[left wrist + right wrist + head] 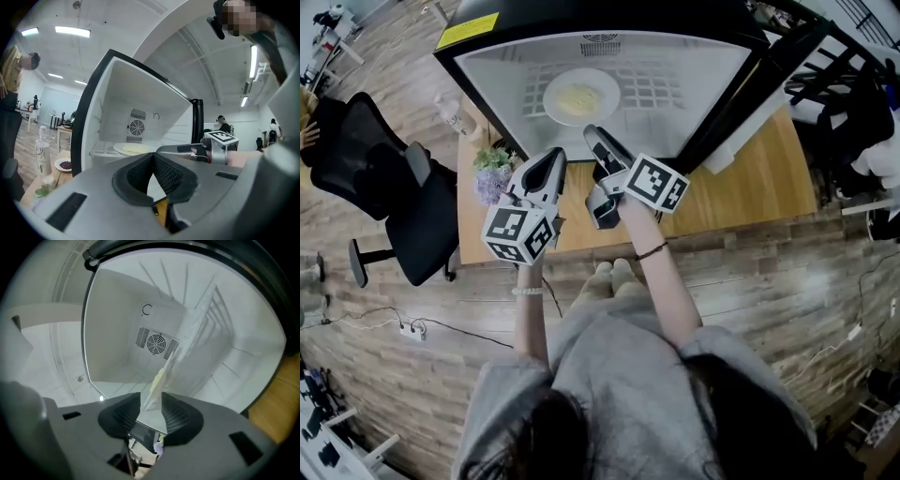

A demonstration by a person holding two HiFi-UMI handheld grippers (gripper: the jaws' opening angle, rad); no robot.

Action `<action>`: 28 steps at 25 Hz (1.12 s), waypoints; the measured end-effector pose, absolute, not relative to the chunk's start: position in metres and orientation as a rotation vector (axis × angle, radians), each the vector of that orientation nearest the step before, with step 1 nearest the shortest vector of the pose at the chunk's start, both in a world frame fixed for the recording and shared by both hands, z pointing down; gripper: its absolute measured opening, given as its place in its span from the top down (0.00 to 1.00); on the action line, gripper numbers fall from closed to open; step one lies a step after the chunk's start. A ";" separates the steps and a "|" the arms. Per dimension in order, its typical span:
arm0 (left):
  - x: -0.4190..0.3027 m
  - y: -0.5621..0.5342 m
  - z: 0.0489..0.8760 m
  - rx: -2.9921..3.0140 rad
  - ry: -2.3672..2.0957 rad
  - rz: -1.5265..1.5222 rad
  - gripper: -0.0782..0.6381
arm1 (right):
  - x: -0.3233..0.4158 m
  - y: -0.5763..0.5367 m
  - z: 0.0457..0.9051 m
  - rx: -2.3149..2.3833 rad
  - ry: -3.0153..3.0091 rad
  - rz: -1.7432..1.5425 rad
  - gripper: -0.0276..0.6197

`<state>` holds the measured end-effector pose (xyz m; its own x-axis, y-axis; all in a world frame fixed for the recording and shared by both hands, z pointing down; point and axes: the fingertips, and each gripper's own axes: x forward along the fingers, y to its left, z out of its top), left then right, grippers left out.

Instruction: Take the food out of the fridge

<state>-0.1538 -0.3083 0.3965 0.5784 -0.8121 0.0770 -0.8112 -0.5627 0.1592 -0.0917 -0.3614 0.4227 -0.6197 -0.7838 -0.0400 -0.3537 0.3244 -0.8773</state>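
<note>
One fridge point(694, 84) is counted; one plate point(555, 101) of food point(579, 98); one bottle point(453, 114); one flower bunch point(492, 171); one chair point(394, 187).

Plate point(606, 88) in fridge point(694, 84); fridge on table point(750, 192); chair point(394, 187) left of table.

The right gripper's point(150, 416) dark ribbed jaws stand apart. The rim of a round white plate point(180, 345) of pale yellow food point(158, 378) lies between them, inside a white fridge compartment point(117, 333) with a round fan grille point(155, 344).
</note>
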 end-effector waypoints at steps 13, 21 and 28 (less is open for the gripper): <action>-0.160 -0.315 0.397 2.606 -1.396 -0.007 0.88 | -0.110 -0.384 0.425 -0.886 1.921 -1.406 0.74; -0.166 -0.315 0.401 2.593 -1.410 0.009 0.88 | -0.109 -0.394 0.427 -0.864 1.805 -1.454 0.77; -0.170 -0.315 0.401 2.589 -1.416 0.003 0.88 | -0.110 -0.395 0.428 -0.850 1.748 -1.486 0.84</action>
